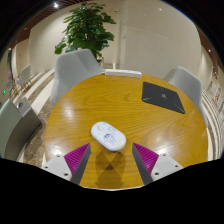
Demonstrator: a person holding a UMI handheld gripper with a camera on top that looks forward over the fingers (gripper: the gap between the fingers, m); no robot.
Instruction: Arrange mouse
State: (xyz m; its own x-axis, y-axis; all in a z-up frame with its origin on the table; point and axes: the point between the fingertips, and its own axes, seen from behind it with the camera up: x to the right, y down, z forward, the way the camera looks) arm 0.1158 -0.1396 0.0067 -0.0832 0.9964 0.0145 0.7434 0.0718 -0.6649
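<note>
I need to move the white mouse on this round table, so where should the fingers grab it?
Grip the white mouse across its narrow middle, coming down from above. It lies flat and angled on the round wooden table, just ahead of the open fingers, so probably rotate to match.

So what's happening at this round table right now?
A hand-held gripper hovers over a round wooden table, its two fingers open. A white mouse lies on the table just ahead of the fingers, not yet gripped. Further back lies a dark mouse pad. Grey chairs ring the table, and a leafy plant stands behind.
</note>
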